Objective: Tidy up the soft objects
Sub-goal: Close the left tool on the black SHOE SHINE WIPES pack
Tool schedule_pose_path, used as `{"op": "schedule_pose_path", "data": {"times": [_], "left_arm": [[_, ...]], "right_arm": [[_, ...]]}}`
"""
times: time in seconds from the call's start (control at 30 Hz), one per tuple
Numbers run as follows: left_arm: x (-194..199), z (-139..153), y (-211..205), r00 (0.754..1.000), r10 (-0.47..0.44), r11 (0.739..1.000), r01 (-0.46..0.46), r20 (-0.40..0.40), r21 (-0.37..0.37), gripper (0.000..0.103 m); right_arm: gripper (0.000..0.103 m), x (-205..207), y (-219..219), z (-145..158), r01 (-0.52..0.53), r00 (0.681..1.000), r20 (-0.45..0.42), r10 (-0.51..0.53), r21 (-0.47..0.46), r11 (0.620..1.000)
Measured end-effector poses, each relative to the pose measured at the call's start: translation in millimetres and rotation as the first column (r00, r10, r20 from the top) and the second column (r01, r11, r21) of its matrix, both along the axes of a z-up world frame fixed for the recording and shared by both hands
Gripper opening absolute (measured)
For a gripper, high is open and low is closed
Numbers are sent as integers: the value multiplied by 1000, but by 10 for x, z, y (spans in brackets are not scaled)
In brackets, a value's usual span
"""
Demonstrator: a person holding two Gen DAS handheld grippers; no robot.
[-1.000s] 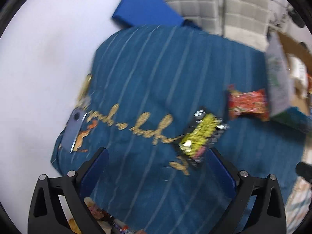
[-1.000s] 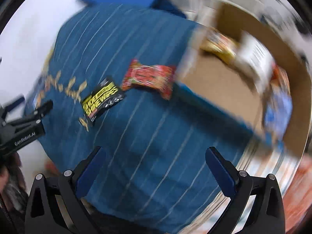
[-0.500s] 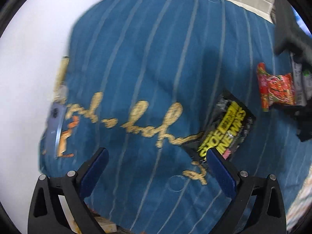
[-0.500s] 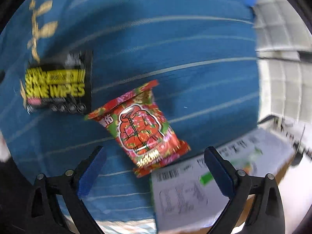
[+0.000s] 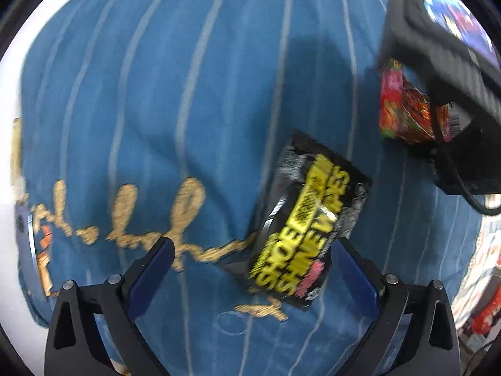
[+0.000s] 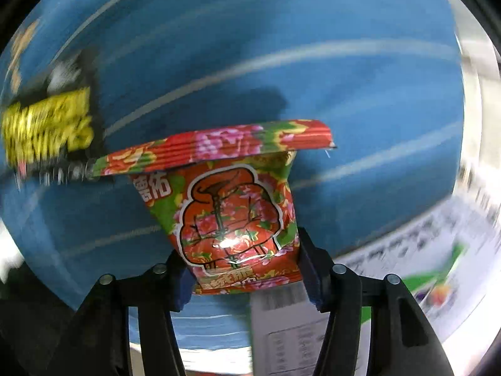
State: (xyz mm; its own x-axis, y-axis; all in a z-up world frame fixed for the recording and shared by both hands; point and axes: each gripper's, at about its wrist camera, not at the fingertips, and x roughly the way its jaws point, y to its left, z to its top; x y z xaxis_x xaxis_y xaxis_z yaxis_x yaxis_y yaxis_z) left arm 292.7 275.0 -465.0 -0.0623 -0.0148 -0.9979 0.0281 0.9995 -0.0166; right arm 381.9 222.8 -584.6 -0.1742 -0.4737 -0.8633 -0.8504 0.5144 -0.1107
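While both tools descend on the cloth, noted left to right:

Blue striped cloth [image 5: 194, 94]: spread flat, gold lettering along near edge; fills more of both views than a second ago, so both tools now much lower.

Left gripper [image 5: 250, 269]: tongs wide open, nothing between pads; pointing down over cloth. Left pad over gold lettering, right pad just beside the near corner of the wipes pack. No contact visible.

Black-and-yellow wipes pack [image 5: 310, 222]: flat on cloth, tilted, near-right of centre in left view. Farther ahead of the tongs a second ago; now at the right pad. Not yet straddled.

Red floral packet [image 6: 238, 216]: half a second ago flat on cloth ahead of wide-open tongs; now lower end between the pads. In left view, seen under the other tool's black body, well right of the wipes pack.

Right gripper [image 6: 242, 277]: jaws closing, packet between them; both pads appear to press the packet's sides, wrapper creased at the pinch. Judged gripped or very nearly so.

White labelled box [image 6: 407, 250]: just right of the packet; blurred.

Meaning for task: red packet judged at the pick-up step; wipes pack likely next for the left tool, once shifted right to centre it.

Risk: soft wrapper could slip if pinched only at the lower end.
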Motion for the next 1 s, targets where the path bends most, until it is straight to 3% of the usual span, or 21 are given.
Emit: {"op": "schedule_pose_path", "data": {"times": [0.2,0.27,0.33,0.47,0.77,1.0], "left_arm": [[84,-248,-213,997,-62,998,61,-41,-31,102],[92,-315,-301,994,-95,995,94,-47,-29,83],[81,-377,-372,992,-119,993,118,-48,-14,78],[57,-388,-408,994,-107,994,107,-22,4,59],[-221,-274,-197,998,63,998,-64,20,31,56],[-456,-179,-108,984,171,985,-172,45,24,56]], "right_arm": [[58,22,-154,41,110,993,39,-111,16,994],[58,35,-247,51,142,989,44,-143,24,990],[58,48,-211,37,159,986,48,-160,26,987],[57,-113,-217,13,163,985,60,-164,19,986],[56,-420,-327,86,215,970,111,-218,37,976],[54,-772,-602,232,372,919,83,-385,138,918]]}}
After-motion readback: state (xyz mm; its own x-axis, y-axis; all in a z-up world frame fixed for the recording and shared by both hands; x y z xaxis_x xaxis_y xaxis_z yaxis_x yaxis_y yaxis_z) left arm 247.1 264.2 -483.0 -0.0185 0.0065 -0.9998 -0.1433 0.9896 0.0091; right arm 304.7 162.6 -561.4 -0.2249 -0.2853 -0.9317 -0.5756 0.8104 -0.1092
